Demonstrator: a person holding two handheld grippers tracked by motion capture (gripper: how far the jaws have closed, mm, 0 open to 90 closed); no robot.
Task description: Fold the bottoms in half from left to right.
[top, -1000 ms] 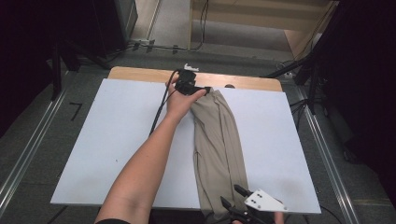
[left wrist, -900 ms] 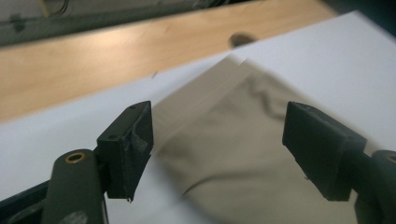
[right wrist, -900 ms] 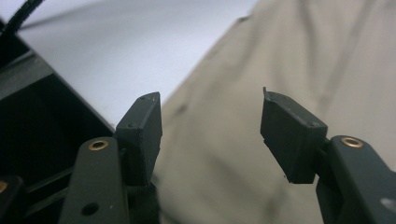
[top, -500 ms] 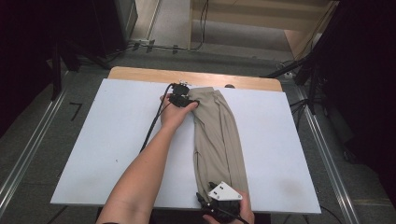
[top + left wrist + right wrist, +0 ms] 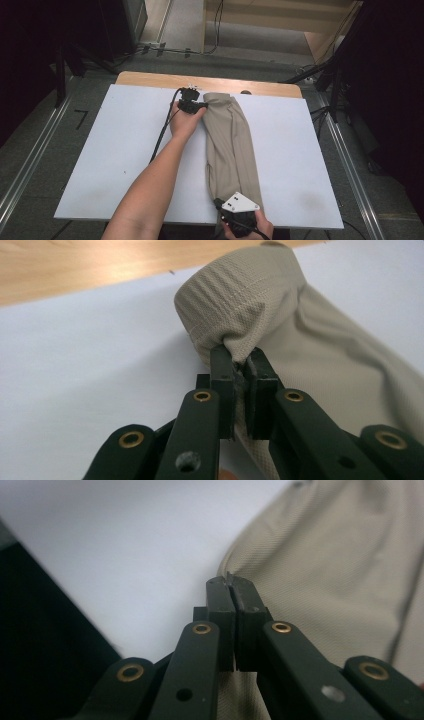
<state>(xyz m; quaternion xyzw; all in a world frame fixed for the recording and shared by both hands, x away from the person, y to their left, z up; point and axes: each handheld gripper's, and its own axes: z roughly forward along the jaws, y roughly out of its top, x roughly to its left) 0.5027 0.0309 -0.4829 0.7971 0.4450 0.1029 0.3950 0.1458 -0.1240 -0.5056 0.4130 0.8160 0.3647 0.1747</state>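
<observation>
A folded beige cloth (image 5: 231, 145) lies lengthwise down the middle of the white board (image 5: 110, 150), from its far edge to its near edge. At the far end, the left gripper (image 5: 202, 105) pinches the cloth's left corner; its jaws have just been closing and now press on a bunched fold of fabric, as the left gripper view shows (image 5: 239, 371). At the near edge, the right gripper (image 5: 220, 204), topped by its grey plate, bites the cloth's near left corner; its jaws too have just closed, meeting on the fabric's edge in the right gripper view (image 5: 231, 596). The left forearm (image 5: 150, 190) stretches across the board, beside the cloth. A wooden strip (image 5: 150, 80) borders the board's far side.
</observation>
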